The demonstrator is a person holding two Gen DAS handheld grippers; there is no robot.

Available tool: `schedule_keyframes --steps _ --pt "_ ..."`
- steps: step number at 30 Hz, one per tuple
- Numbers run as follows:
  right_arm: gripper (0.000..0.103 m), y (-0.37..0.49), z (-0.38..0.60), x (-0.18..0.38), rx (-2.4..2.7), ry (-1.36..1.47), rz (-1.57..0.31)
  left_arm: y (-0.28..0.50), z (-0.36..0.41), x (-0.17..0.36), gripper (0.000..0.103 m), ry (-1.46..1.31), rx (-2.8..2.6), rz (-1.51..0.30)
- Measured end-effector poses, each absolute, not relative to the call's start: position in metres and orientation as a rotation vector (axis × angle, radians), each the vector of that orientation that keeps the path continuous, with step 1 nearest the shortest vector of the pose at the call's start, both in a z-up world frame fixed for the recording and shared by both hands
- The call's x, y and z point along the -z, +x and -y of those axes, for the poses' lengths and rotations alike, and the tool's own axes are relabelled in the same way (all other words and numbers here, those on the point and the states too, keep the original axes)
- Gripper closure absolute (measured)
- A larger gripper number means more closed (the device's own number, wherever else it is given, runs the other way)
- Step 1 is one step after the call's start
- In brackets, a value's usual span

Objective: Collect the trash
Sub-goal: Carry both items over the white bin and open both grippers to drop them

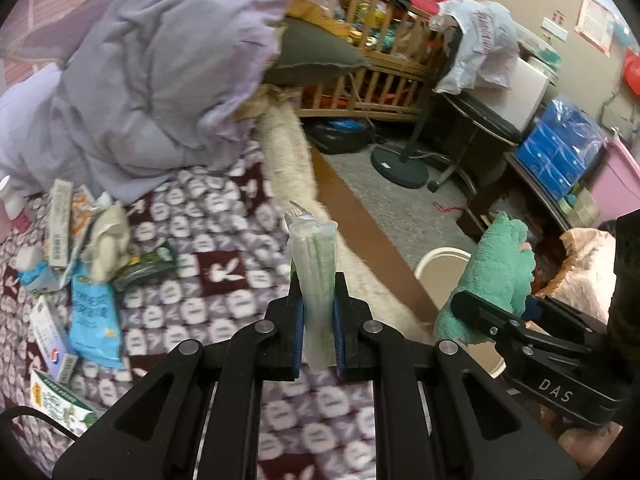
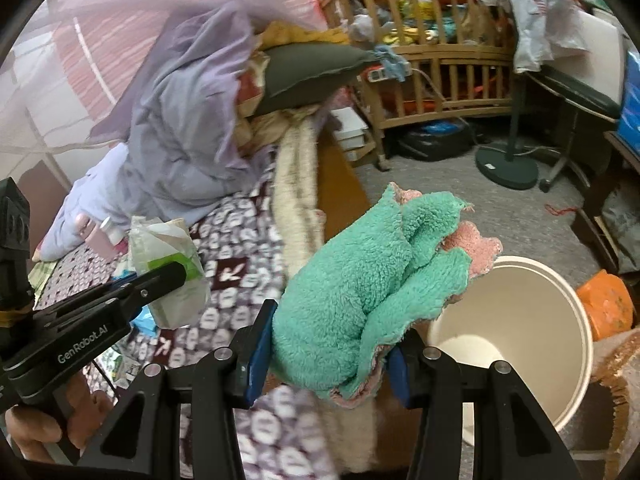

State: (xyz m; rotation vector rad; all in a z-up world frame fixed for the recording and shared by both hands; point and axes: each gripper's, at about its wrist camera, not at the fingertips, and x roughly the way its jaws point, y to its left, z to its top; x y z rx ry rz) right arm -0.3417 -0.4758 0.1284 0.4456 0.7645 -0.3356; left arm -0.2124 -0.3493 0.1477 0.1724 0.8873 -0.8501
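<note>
My left gripper (image 1: 318,320) is clamped on a crumpled white-and-green plastic wrapper (image 1: 314,276) above the rabbit-patterned maroon bedspread (image 1: 208,240); my right gripper (image 2: 326,356) pinches a fluffy teal-and-pink cloth (image 2: 360,284) beside the cream round plastic bin (image 2: 516,344).

Wrappers (image 1: 86,280) on bed (image 1: 224,248) at left, bin (image 2: 516,336) on floor right of it

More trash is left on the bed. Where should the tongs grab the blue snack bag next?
Take the blue bag by its lower long edge, coming down from above. It lies flat on the blanket, and its top end is tucked under crumpled paper.
</note>
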Motion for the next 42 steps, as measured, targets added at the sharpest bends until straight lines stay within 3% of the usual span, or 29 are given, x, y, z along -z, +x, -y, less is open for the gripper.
schedule_keyframes --steps 25,37,40,42 --pt "0.056 -0.441 0.581 -0.085 0.595 0.542 -0.831 -0.283 0.474 -0.119 0.093 0.267 1.092 -0.979" --pt "0.056 -0.452 0.605 -0.062 0.645 0.596 -0.877 -0.293 0.499 -0.102 0.093 0.284 1.153 -1.014" --pt "0.053 -0.452 0.610 -0.057 0.652 0.623 -0.886 -0.293 0.498 -0.105 0.091 0.259 1.187 -1.002" --pt "0.052 -0.454 0.613 -0.055 0.660 0.646 -0.888 -0.293 0.498 -0.105 0.080 0.254 1.197 -1.005"
